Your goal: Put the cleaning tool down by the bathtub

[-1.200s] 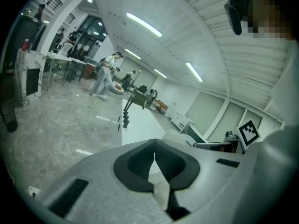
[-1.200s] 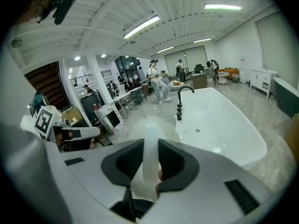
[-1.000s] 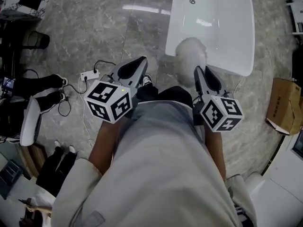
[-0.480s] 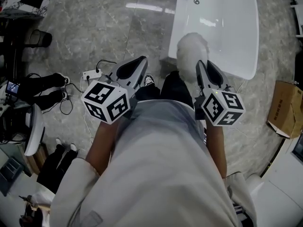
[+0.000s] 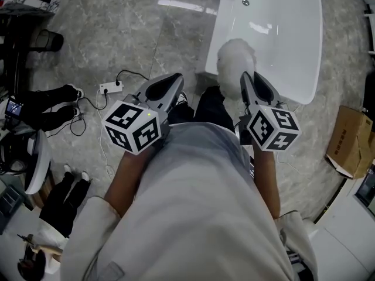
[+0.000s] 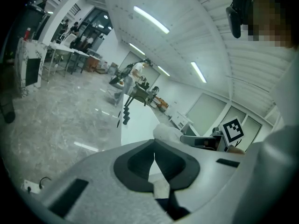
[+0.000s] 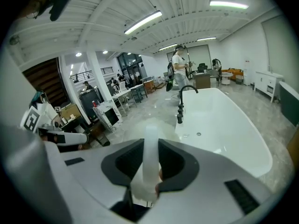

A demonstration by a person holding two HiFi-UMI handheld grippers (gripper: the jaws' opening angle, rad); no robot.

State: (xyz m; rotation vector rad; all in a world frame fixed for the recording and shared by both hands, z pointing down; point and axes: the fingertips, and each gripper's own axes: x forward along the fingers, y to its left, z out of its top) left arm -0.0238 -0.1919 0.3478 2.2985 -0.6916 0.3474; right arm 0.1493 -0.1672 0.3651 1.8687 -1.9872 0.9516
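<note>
- Head view shows the person standing on a grey marble floor [image 5: 117, 34] at the near end of a white bathtub [image 5: 287, 34], one pair of tongs in each hand.
- Right tongs [image 5: 249, 84] are clamped on the pale handle of the cleaning tool [image 5: 236, 60]. The tool's fluffy white head sticks out ahead of them and shows against the near rim of the bathtub.
- Right gripper view confirms the grip. The handle [image 7: 150, 157] runs straight up between the two dark pads, which press on it from both sides, with the bathtub [image 7: 224, 125] and its black faucet [image 7: 181, 104] beyond.
- Left tongs [image 5: 170, 82] are held beside the right pair, apart from the tool.
- Left gripper view shows their jaws [image 6: 154, 164] closed together with nothing between them.
- On the floor to the left lies a white power strip [image 5: 109, 89] with its cable.
- A cardboard box [image 5: 350, 142] sits on the floor to the right of the bathtub.
</note>
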